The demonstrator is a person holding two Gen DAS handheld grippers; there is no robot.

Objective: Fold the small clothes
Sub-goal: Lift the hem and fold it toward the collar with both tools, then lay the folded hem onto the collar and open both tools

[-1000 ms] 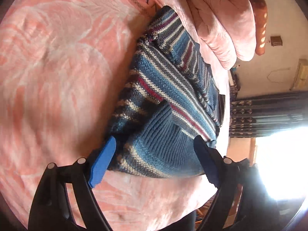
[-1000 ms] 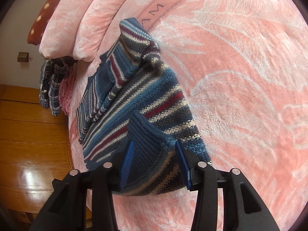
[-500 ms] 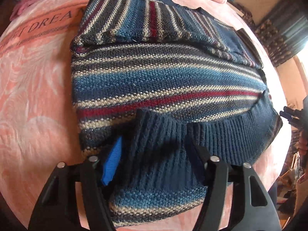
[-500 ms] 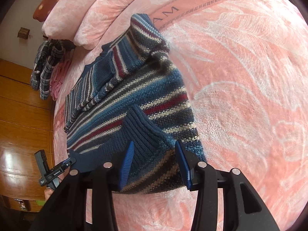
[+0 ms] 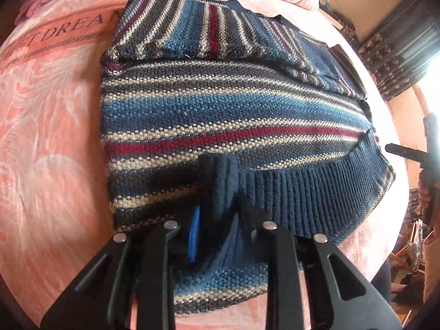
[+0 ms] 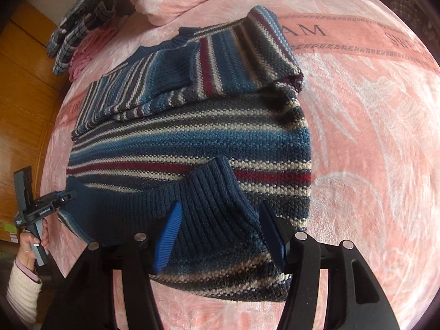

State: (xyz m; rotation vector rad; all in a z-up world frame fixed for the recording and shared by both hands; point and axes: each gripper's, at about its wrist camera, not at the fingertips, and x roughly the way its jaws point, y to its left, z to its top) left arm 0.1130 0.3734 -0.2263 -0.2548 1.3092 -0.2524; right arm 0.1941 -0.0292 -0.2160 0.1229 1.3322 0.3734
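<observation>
Garment: blue, cream and red striped knitted sweater (image 5: 233, 115) lies flat on the pink plush bed (image 5: 52, 143), sleeves folded in.
Left gripper (image 5: 217, 220): jaws pinching the ribbed navy hem (image 6: 209, 200), probably to fold it upward.
Right gripper (image 6: 220, 228): jaws spread astride the same hem, gripping nothing.

Sweater (image 5: 225, 115) striped blue, cream, red and charcoal, with navy ribbed hem; blanket (image 6: 371, 137) pink with pale swirls; dark plaid cloth (image 6: 79, 27) upper left

pink bedspread (image 6: 371, 137), wooden floor (image 6: 24, 88), bright window (image 5: 434, 82)
</observation>
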